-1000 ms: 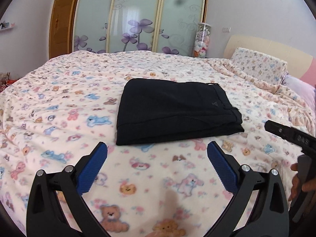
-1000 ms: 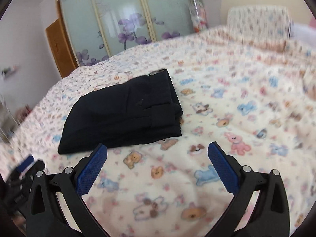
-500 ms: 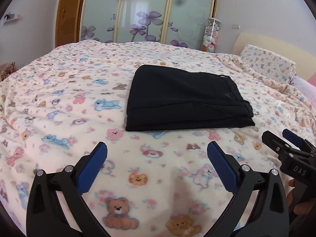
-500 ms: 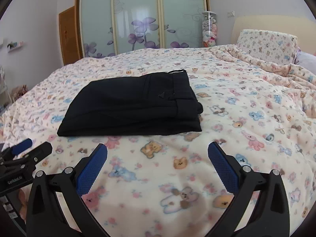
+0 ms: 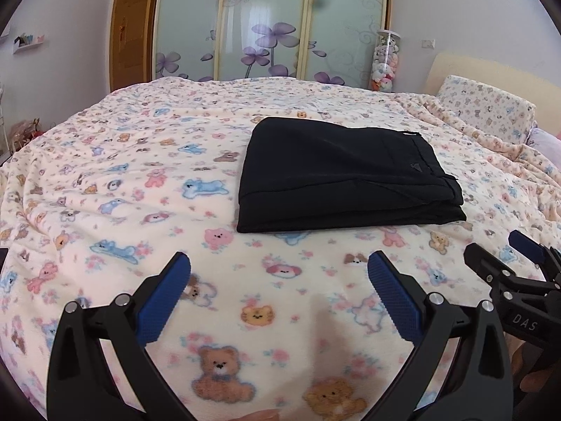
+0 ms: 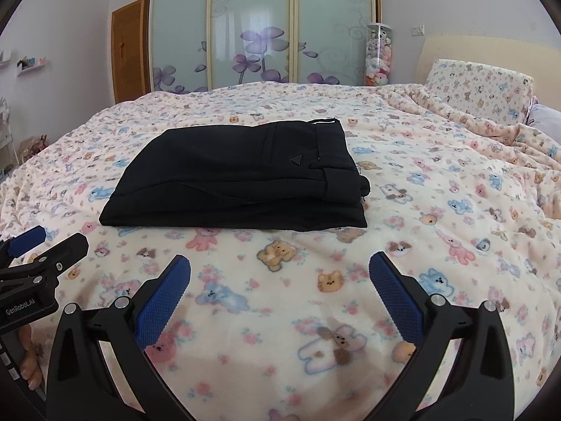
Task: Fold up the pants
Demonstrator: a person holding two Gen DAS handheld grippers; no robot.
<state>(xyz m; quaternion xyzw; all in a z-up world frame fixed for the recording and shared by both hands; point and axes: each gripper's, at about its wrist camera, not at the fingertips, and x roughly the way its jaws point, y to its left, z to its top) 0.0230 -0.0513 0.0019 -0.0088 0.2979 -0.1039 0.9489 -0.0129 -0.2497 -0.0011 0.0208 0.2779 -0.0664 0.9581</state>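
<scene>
Black pants (image 5: 343, 179) lie folded into a flat rectangle on the bed, waistband to the right; they also show in the right wrist view (image 6: 242, 179). My left gripper (image 5: 278, 294) is open and empty, held above the blanket nearer than the pants. My right gripper (image 6: 280, 291) is open and empty, also nearer than the pants. Each gripper shows at the edge of the other's view: the right gripper (image 5: 505, 266) and the left gripper (image 6: 45, 249). Neither touches the pants.
The bed carries a cream blanket (image 5: 140, 182) printed with bears. A matching pillow (image 6: 480, 87) leans on the headboard at the right. A sliding wardrobe (image 6: 259, 24) with purple flowers and a clear tube of plush toys (image 6: 377, 56) stand behind the bed.
Both grippers have drawn back and steadied, staying open. The pants lie as before. The right wrist view has levelled out from a tilted, blurred one.
</scene>
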